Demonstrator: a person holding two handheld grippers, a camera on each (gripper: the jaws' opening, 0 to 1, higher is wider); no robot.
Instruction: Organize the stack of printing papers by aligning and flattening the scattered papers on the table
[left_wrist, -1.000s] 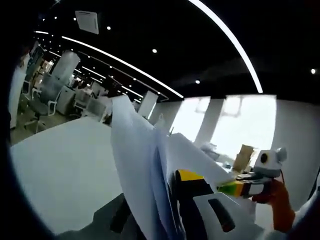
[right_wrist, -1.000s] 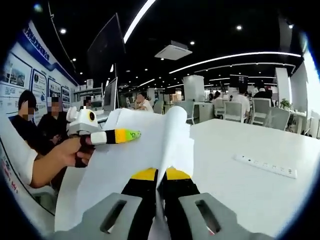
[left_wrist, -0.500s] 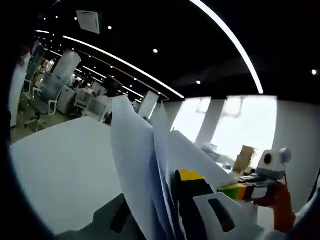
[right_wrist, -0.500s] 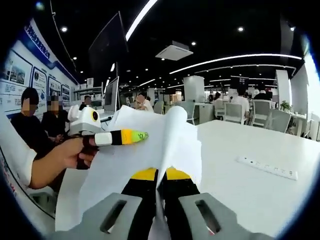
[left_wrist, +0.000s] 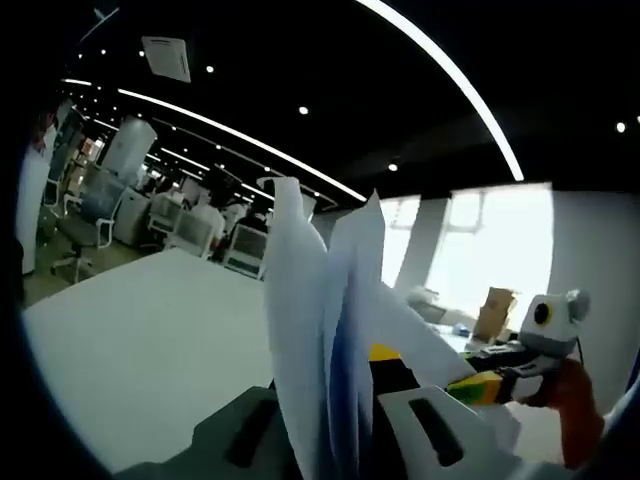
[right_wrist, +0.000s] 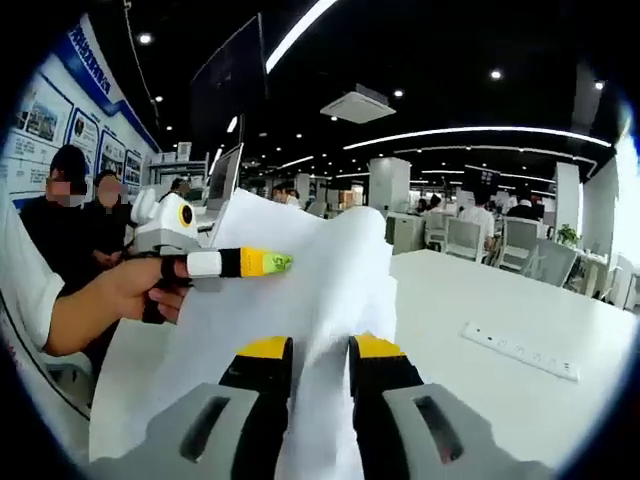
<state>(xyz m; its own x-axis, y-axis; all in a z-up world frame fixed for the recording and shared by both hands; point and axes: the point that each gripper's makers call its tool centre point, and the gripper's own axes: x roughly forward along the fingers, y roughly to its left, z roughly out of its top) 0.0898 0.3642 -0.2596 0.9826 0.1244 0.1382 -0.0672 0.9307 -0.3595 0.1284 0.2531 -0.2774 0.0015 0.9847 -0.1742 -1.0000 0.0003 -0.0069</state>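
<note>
Right gripper: jaws parted around papers | left gripper: against papers' left side | power strip: on table, right of papers

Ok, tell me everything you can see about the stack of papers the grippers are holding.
The stack of papers is plain white, thin and floppy, held up off the white table. In the right gripper view it bows and curls over at the top, passing between the right hand-held gripper's yellow-tipped jaws, while the left hand-held gripper pinches its far edge. In the left gripper view the sheets stand edge-on, fanned apart and uneven at the top, so not yet aligned.
</note>
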